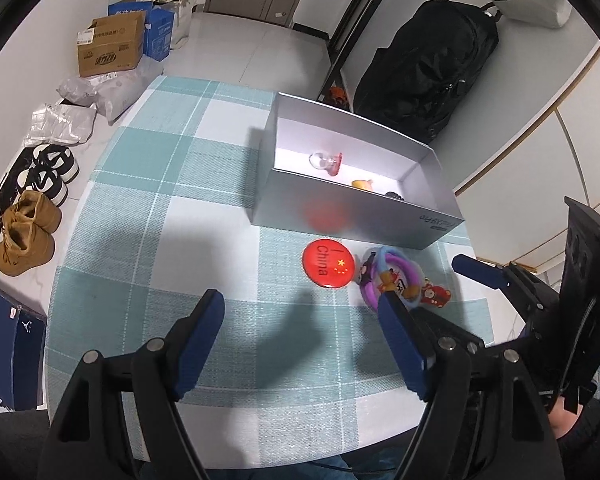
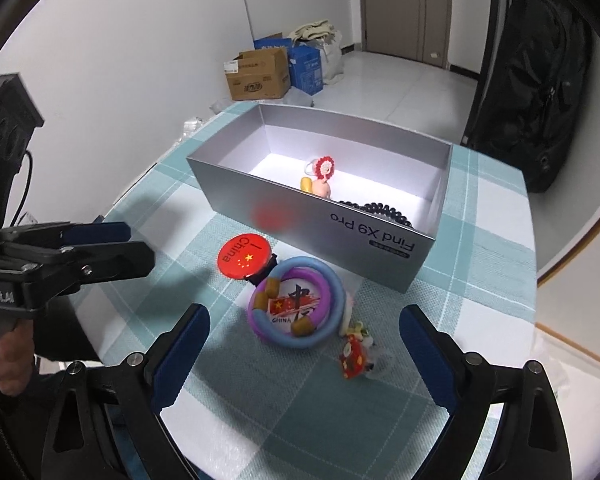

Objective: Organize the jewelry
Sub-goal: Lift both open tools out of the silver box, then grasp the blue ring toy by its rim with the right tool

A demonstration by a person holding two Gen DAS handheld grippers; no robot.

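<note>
right gripper (image 2: 302,344) low in frame, jaws spread and empty around the rings (image 2: 298,307) — left gripper (image 1: 300,336) likewise agape, badge (image 1: 327,264) above it. mid-sort, box (image 2: 300,216) upper centre; next, likely clamping the rings squarely.

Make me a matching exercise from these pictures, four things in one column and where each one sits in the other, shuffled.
1. red badge
2. black coiled tie
3. blue-purple ring
4. left gripper

A. inside the grey box
B. open above the tablecloth
C. around a flag sticker
D. on the cloth, just before the box's front wall

Pairs: 1-D, 2-A, 3-C, 4-B
</note>
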